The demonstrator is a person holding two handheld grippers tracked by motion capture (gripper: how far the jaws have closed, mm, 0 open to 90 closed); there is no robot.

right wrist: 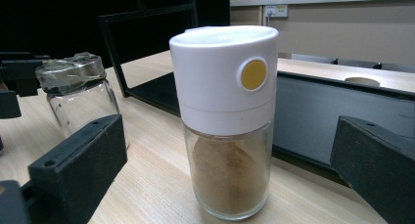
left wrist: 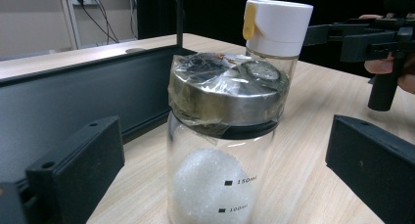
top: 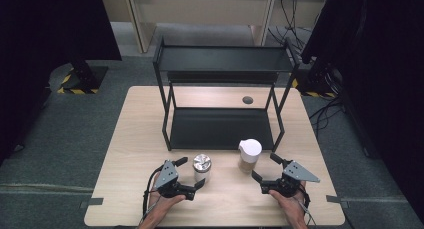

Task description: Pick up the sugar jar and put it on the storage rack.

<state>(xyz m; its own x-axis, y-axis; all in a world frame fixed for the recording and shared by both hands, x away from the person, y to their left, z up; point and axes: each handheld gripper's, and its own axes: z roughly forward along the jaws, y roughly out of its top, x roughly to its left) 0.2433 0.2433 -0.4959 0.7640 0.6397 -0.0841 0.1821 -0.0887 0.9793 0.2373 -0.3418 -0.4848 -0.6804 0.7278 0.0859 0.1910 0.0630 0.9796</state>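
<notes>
The metal-lidded jar [top: 202, 167] stands upright just below the middle of the high view, on the pale wooden worktop [top: 125, 154]. Clear film wraps its steel lid, and white grains lie in its glass body beside printed volume marks. To its right in that view, a little apart, stands the white-capped jar [top: 249, 156], holding brown powder, with a yellow button on its cap. The left tongs [top: 191, 173] are spread, one jaw on either side of the metal-lidded jar, not touching it. The right tongs [top: 266, 167] are likewise spread around the white-capped jar, clear of the glass. A hand holds each at the bottom edge. Behind both jars, towards the top of the frame, a black two-tier rack [top: 222, 89] stands on the worktop.
</notes>
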